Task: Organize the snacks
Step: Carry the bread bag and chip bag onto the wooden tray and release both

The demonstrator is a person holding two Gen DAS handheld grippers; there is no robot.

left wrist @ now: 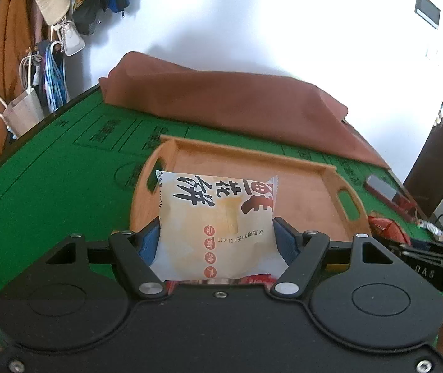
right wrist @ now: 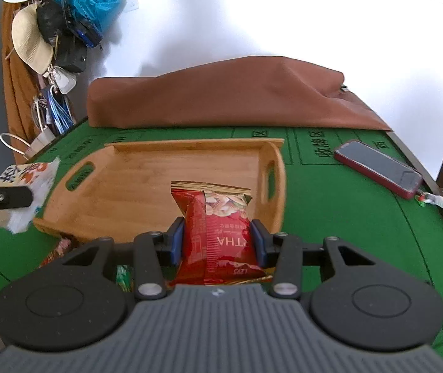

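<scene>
**Two grippers holding one snack packet each above a wooden tray**

In the left wrist view, the left gripper (left wrist: 216,236) is clamping a pale cream pastry packet (left wrist: 218,217) with bold black lettering, its blue pads (left wrist: 150,245) pressing both side edges at the lower centre of the frame. In the right wrist view, the right gripper (right wrist: 218,241) is squeezing a red snack packet (right wrist: 218,233) across its middle, also at the lower centre.

Both packets are hanging in front of a wooden tray (right wrist: 147,174) with two cut-out handles, which is sitting empty on a green felt table (right wrist: 330,223). A brown cloth (right wrist: 237,93) is lying folded along the table's far side, and one phone (right wrist: 378,168) in a red case is resting at the right of the frame.

Both packets are looking light, soft and air-puffed, with slick wrappers that crumple under pressure. The contents are probably crushable, so a gentle pinch across the sides or on the sealed end seam seems best.

Counted: two grippers, two held packets, one tray. Corners of further wrappers are peeking out beneath both grippers, too hidden to count.
</scene>
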